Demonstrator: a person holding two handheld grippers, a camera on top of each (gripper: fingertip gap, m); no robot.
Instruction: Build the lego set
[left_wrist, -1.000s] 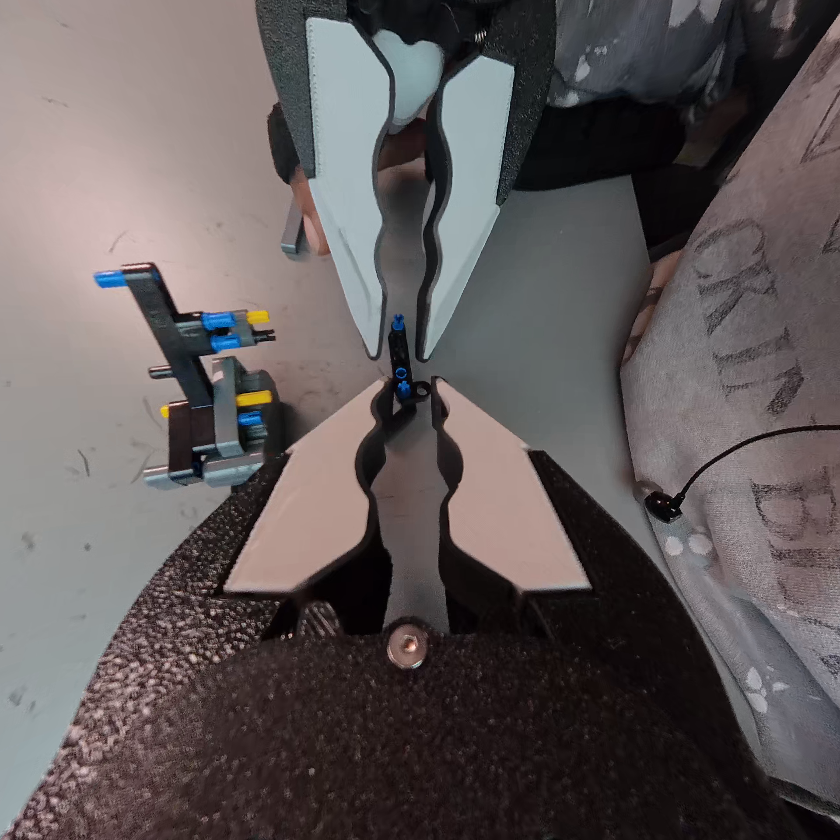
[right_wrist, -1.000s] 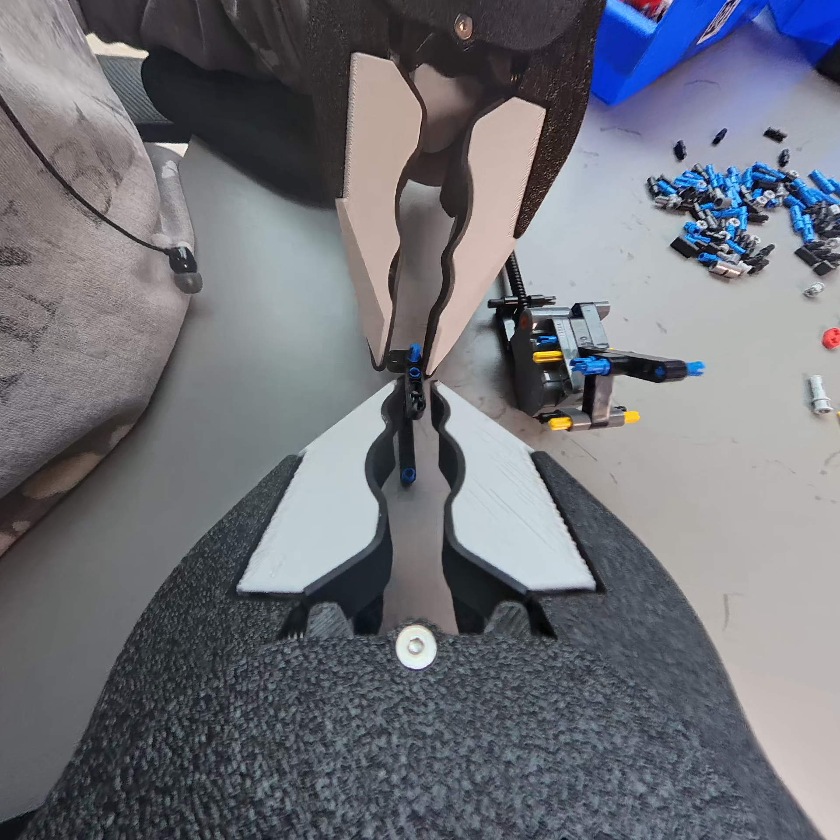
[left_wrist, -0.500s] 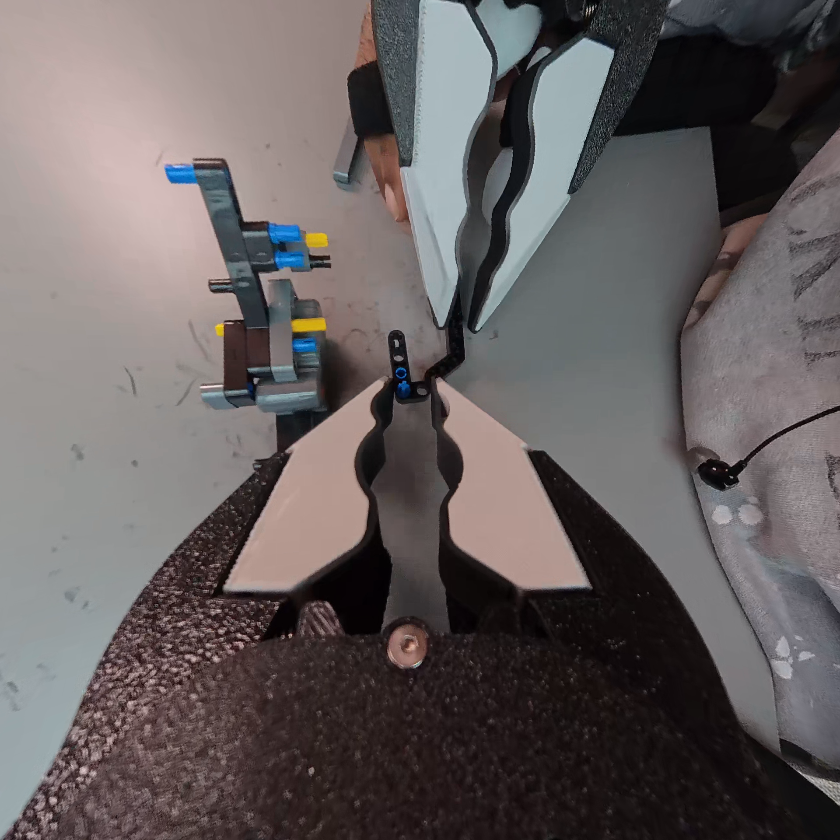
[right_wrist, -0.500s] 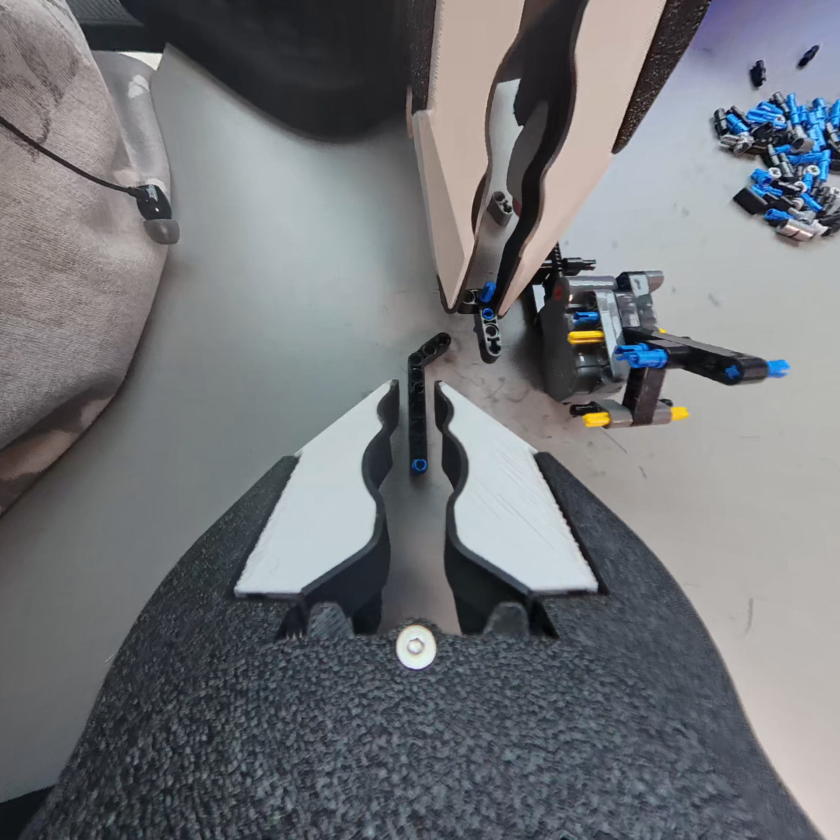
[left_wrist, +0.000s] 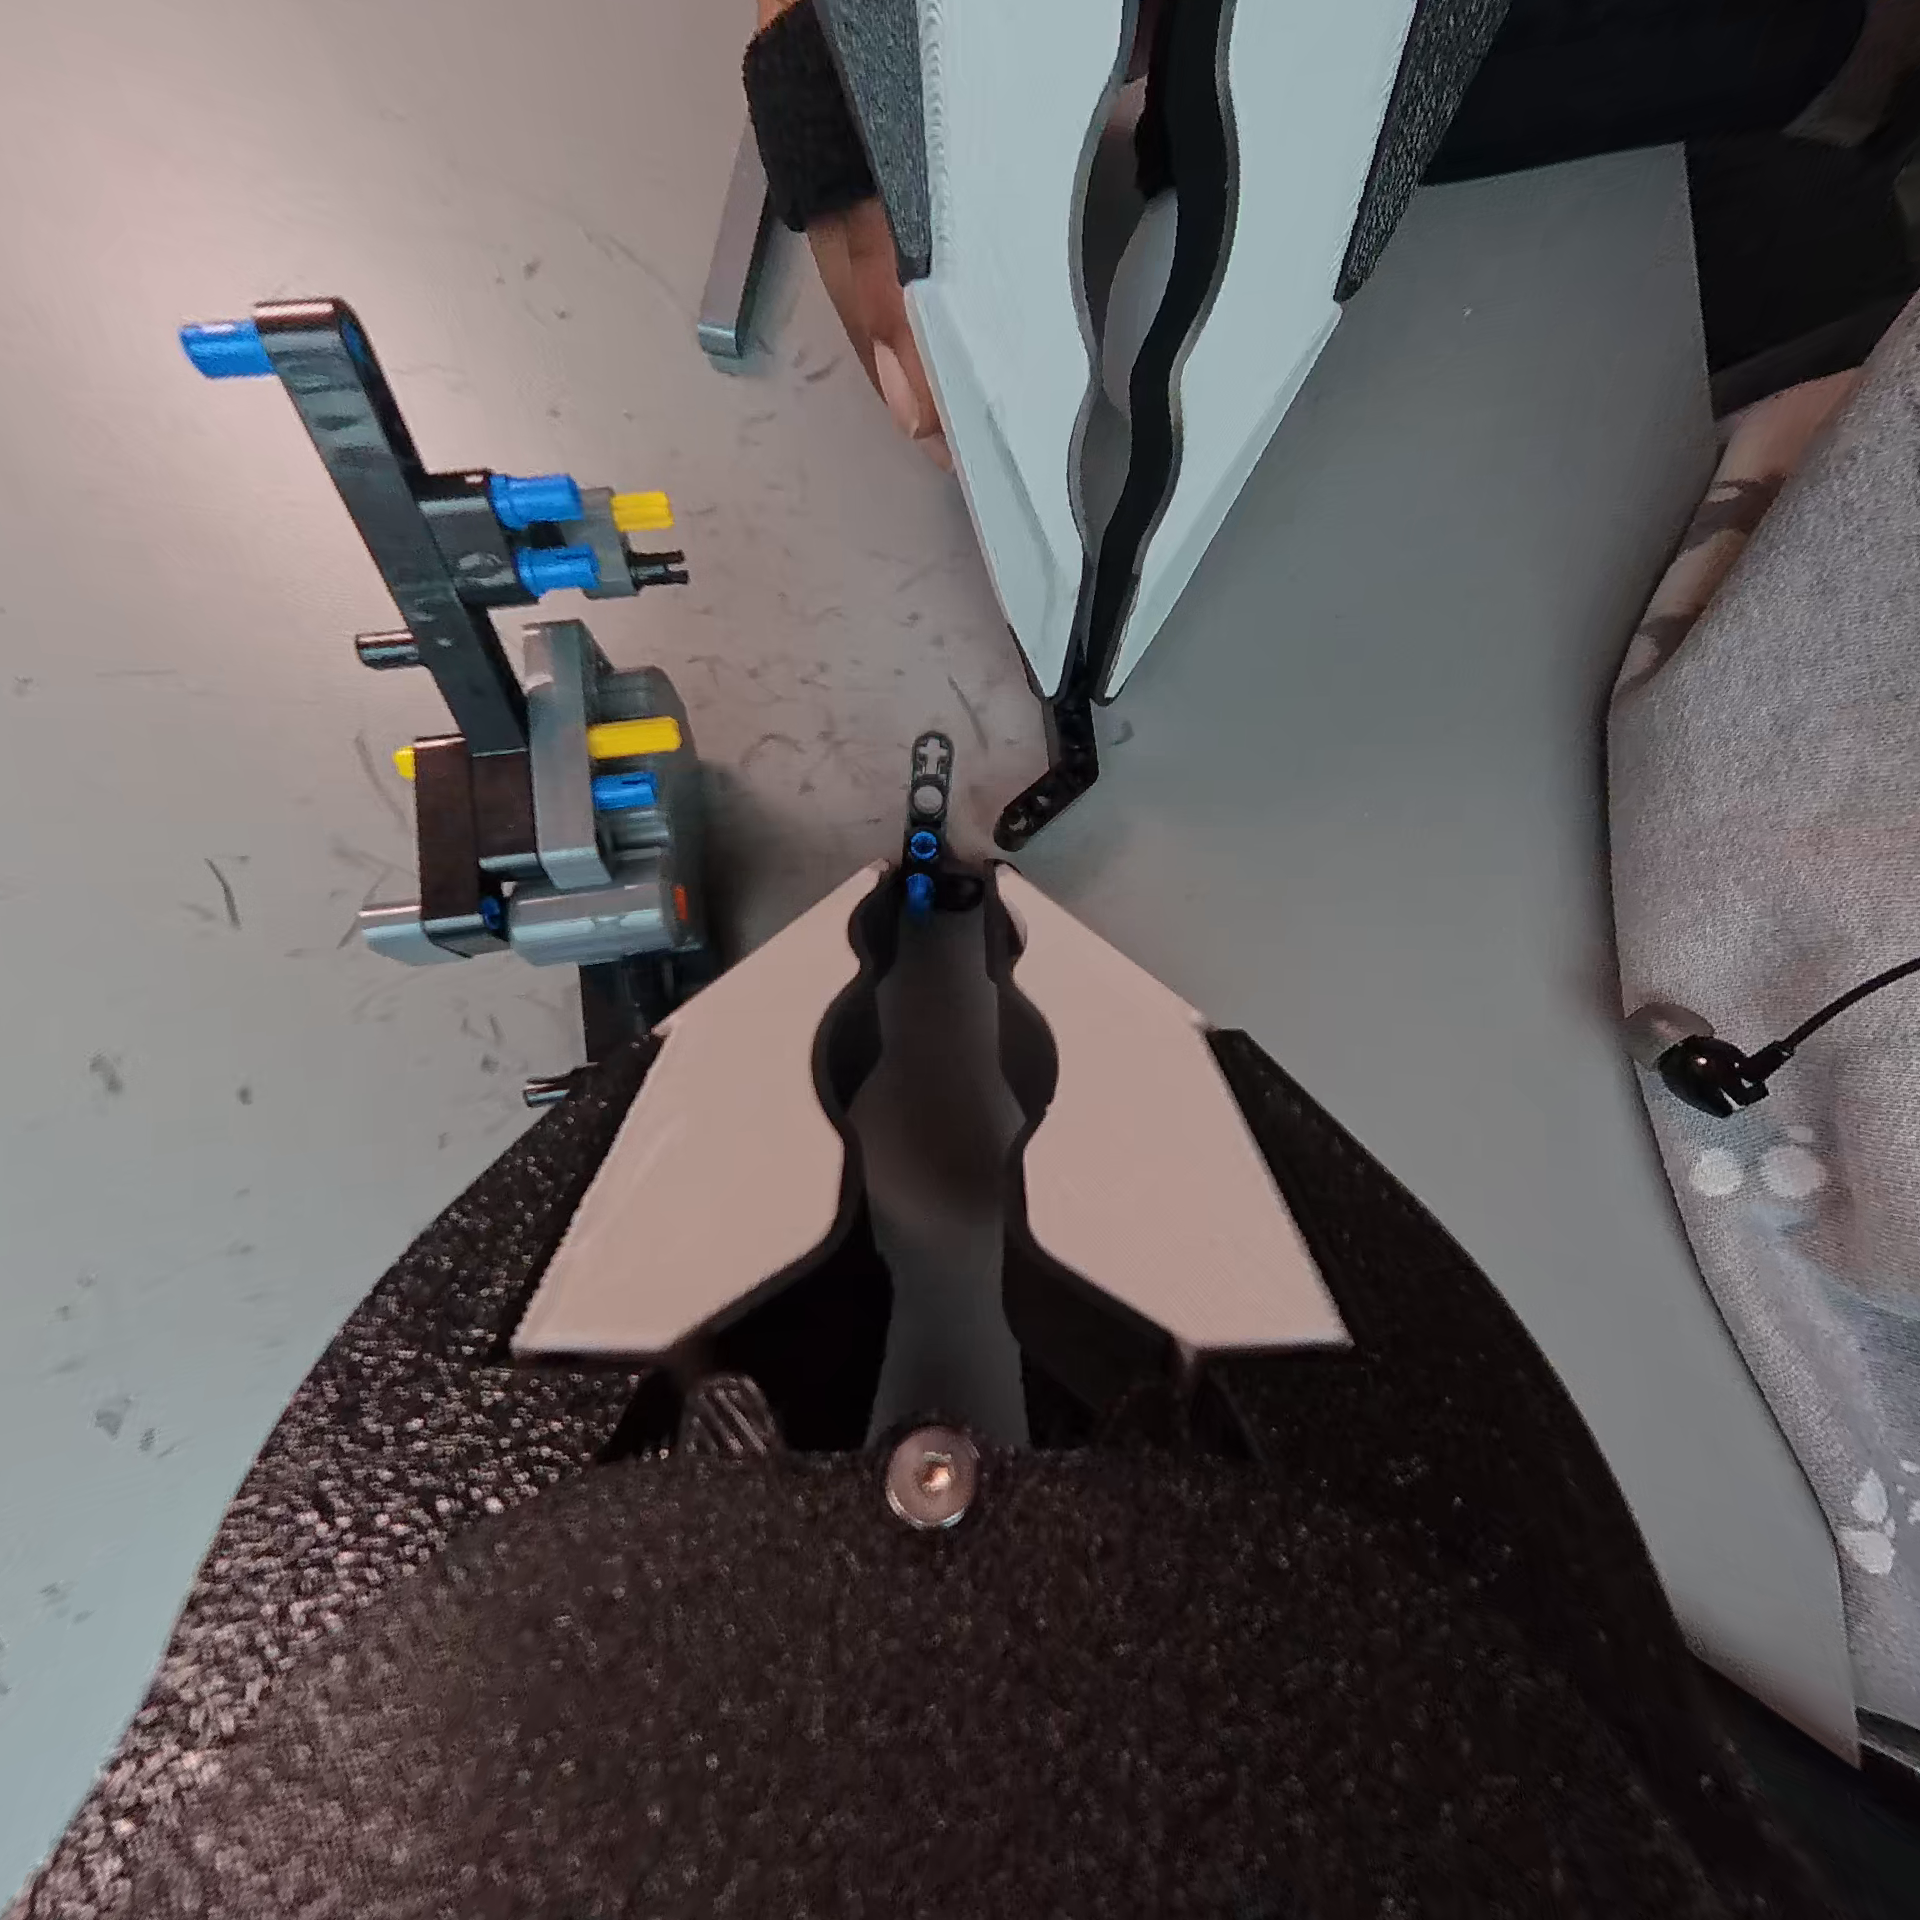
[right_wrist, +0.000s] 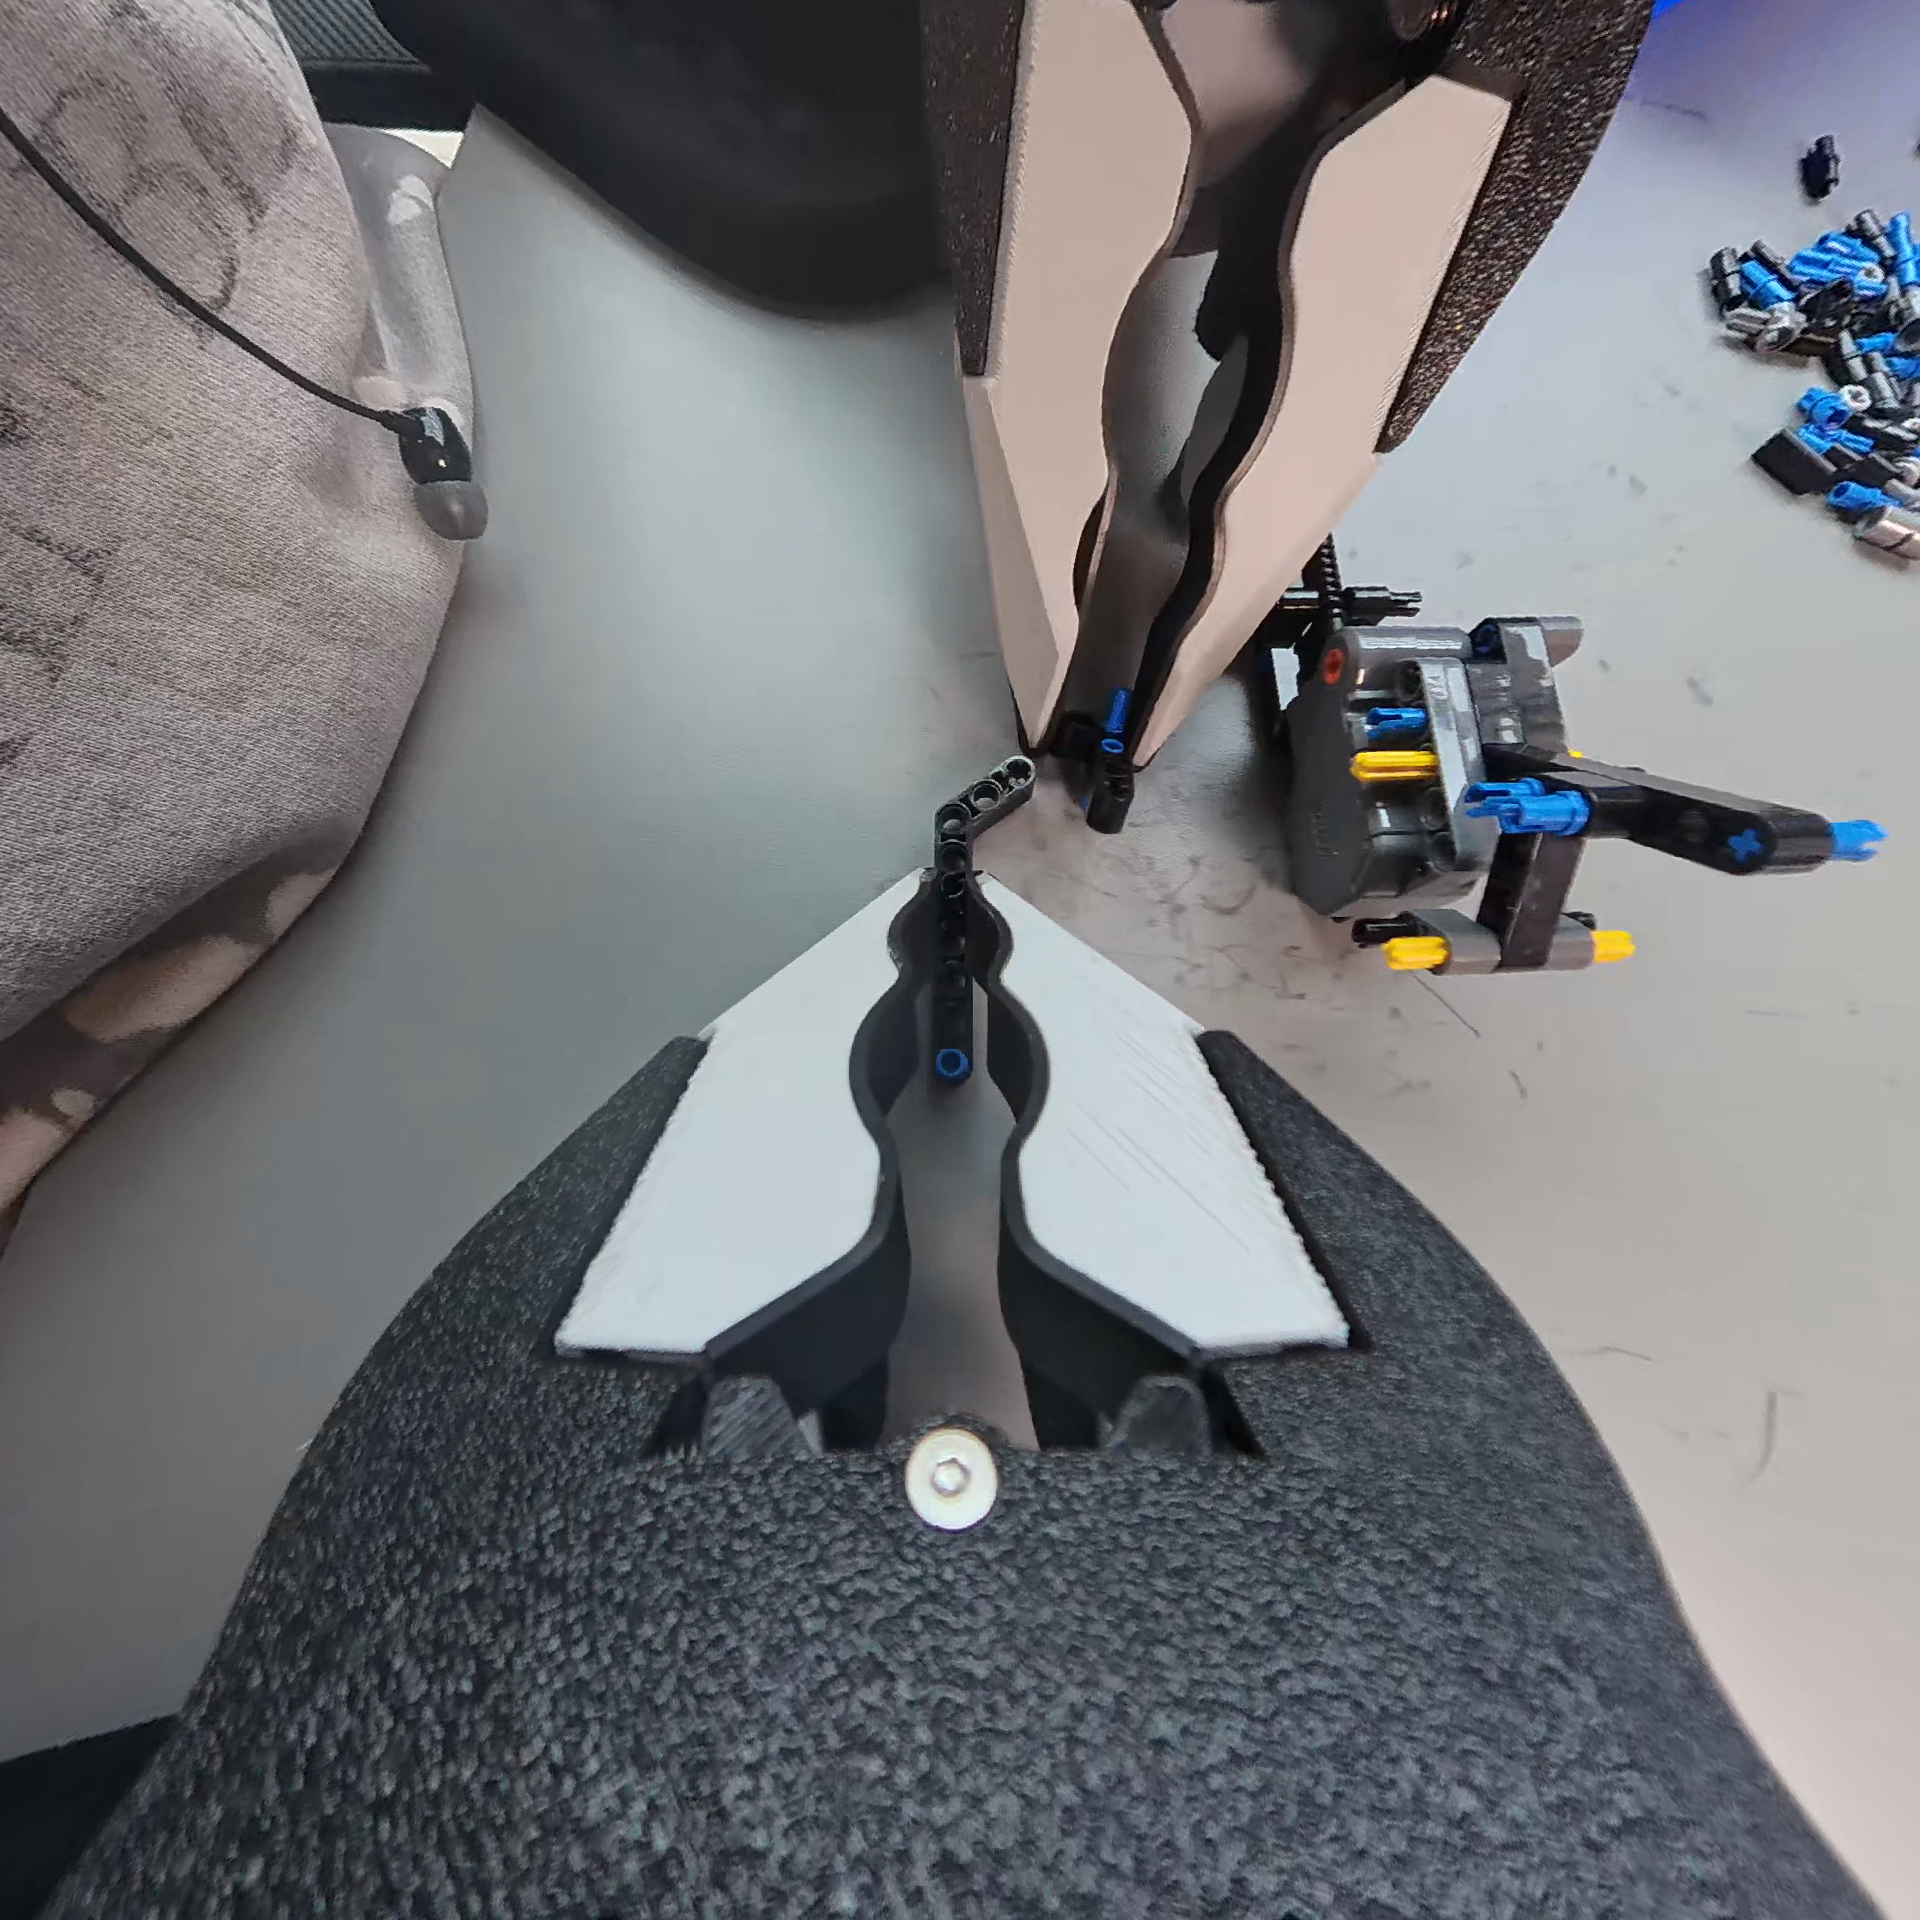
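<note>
My left gripper (left_wrist: 938, 878) is shut on a short black beam (left_wrist: 930, 781) with blue pins; it also shows in the right wrist view (right_wrist: 1099, 740). My right gripper (right_wrist: 951, 883) is shut on a long bent black beam (right_wrist: 961, 847) with a blue pin at its rear end; that beam shows in the left wrist view (left_wrist: 1058, 777) under the right gripper (left_wrist: 1078, 681). The two beams are close but apart. The partly built grey and black model (left_wrist: 520, 717) with blue and yellow pins stands on the table, also in the right wrist view (right_wrist: 1455, 779).
A pile of loose blue, black and grey pins (right_wrist: 1839, 332) lies at the far right. A person's grey clothing (right_wrist: 177, 520) with a black cable and clip (right_wrist: 431, 457) borders the table edge. A grey beam (left_wrist: 743, 270) lies by a hand (left_wrist: 883, 312). Tip to tip, the grippers are about 4 centimeters apart.
The two beams, touching tip to tip a second ago, have separated. Both grippers pulled apart and kept their own pieces; the left shifted toward the model.
</note>
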